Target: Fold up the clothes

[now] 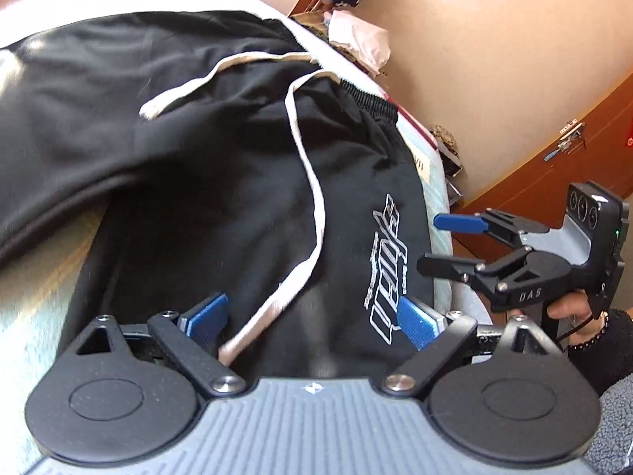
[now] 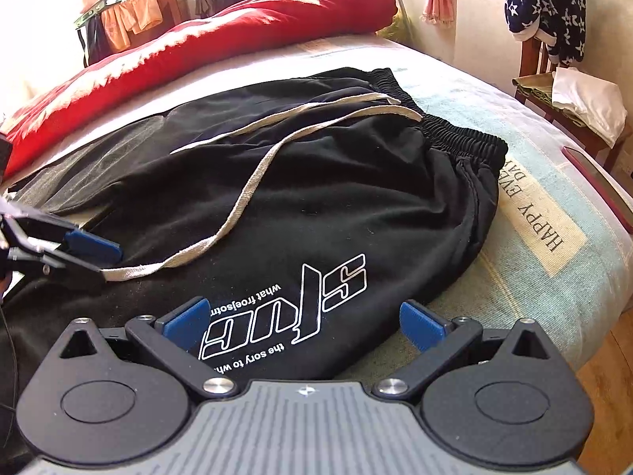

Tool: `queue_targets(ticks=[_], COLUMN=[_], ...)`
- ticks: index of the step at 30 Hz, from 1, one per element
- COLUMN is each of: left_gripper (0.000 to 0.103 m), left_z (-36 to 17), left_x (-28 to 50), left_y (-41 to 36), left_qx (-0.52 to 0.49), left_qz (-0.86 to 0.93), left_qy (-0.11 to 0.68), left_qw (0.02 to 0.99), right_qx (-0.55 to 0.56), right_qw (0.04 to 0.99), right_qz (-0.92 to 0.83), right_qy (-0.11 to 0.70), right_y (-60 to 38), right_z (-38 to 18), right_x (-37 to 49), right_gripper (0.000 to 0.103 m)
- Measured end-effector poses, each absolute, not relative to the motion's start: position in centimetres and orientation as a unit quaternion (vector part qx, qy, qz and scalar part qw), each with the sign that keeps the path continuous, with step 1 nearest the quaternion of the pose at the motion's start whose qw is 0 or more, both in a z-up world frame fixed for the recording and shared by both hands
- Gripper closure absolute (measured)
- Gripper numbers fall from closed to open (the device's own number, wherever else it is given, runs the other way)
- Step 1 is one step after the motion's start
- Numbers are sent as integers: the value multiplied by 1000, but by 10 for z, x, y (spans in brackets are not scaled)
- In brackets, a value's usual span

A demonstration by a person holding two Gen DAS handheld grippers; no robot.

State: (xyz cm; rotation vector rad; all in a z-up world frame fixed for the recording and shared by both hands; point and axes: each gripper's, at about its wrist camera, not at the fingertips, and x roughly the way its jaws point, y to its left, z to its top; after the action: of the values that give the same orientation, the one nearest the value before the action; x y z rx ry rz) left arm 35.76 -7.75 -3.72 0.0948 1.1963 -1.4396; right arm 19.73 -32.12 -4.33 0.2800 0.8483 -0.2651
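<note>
Black trousers point(image 2: 316, 198) lay doubled ahead of both claws point(image 1: 312, 320) point(image 2: 304, 326), each spread wide, empty; further folding seemingly left.

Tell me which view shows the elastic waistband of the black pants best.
Right wrist view: the waistband runs unobstructed, gathers sharp, across the black pants. The left wrist view shows only a short, blurred stretch at the bed edge.

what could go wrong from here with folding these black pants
1. The long white drawstring lies loose across the black drawstring pants; the open left gripper sits over it and may pinch cord instead of fabric.
2. The open right gripper hovers near the bed edge, so a pull could drag the pants off.
</note>
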Motion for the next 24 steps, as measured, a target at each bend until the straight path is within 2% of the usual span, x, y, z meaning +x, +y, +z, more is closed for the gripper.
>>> queue_targets(ticks=[4,13,24], left_gripper=[11,11,11], left_z=[-38,-23,-1], left_x=[356,387,418], left_y=[-62,-37,-114], left_qx=[41,-15,10], left_qz=[-596,-517,-569], left_qy=[524,484,386], left_qw=[607,706,726], right_qx=[141,140,110], right_qw=[894,891,885], right_qz=[-124,-74,-102], right_qy=[406,426,440], right_y=[-325,-306,-288], right_z=[-42,-60,-80], right_x=[201,233,241], right_gripper=[0,0,0])
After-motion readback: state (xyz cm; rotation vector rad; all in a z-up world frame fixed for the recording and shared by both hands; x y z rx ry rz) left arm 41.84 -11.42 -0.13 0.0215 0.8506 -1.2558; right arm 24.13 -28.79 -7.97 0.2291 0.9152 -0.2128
